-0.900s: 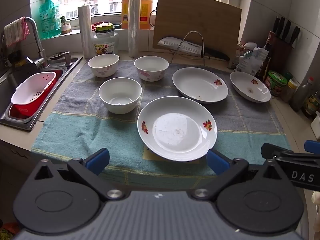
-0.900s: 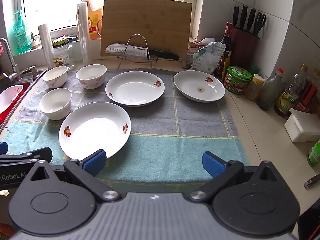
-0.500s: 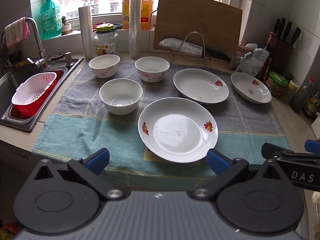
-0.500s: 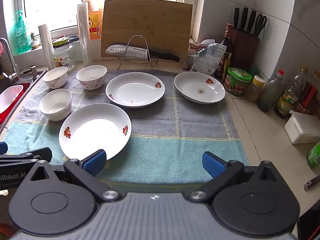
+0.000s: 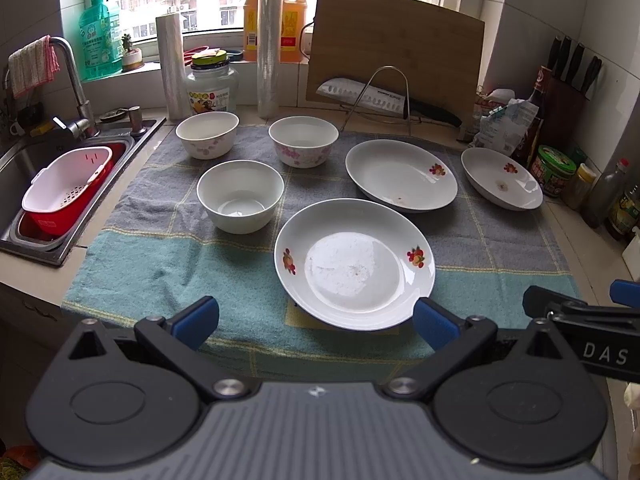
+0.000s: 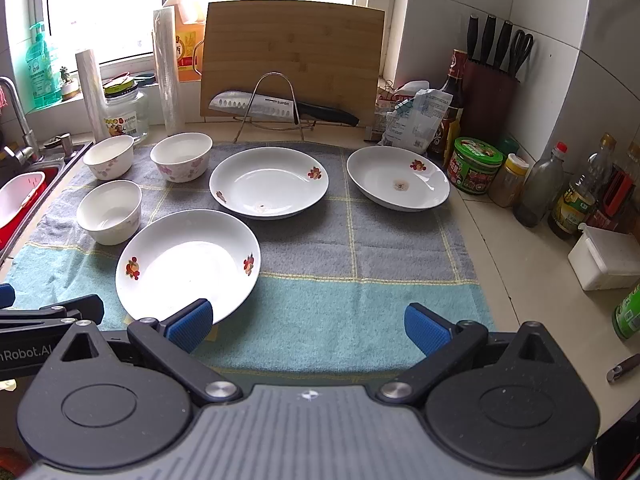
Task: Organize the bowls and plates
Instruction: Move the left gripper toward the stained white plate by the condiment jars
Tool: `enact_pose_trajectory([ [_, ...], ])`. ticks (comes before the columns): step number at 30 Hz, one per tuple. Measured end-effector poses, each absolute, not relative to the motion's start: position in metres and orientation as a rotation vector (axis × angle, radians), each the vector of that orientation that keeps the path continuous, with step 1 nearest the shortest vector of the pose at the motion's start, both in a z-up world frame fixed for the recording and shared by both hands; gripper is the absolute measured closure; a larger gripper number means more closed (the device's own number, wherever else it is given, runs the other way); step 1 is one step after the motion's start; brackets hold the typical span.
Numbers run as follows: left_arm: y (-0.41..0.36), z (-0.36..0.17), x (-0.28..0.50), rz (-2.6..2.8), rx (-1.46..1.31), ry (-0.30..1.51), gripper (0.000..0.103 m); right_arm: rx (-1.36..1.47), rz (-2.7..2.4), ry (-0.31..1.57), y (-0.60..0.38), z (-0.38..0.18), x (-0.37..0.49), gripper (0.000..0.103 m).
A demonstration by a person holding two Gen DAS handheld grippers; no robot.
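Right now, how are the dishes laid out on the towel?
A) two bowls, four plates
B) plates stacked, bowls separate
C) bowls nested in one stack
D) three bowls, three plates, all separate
D: three bowls and three plates each lie apart on the towel.

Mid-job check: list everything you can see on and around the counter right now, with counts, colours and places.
plates: 3, white with fruit prints, on the towel; one near, one centre, one far right
bowls: 3, white, two floral at the back, left part of the towel
towel: 1, grey and teal, spread over the counter
cutting board: 1, wooden, leaning at the back
knife: 1, steel blade, black handle, on a wire rack
knife block: 1, dark red, right corner
green-lidded jar: 1, right of the far plate
colander: 1, white over red, in the sink
left gripper: black with blue pads, open, holding nothing
right gripper: the same, open, holding nothing
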State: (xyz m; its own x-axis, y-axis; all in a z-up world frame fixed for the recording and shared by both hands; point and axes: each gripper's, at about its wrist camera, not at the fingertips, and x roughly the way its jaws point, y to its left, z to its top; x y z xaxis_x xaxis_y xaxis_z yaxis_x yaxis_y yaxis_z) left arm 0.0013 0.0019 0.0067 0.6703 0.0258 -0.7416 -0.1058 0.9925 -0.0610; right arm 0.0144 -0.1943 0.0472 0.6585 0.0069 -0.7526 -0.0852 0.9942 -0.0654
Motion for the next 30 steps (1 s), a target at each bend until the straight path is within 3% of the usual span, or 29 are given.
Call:
enact_pose_trajectory([
  [30, 0.034, -0.012, 0.031, -0.04, -0.16, 0.749, 0.001, -0.133, 0.164, 0.771, -0.181, 0.03, 0.044, 0.0],
])
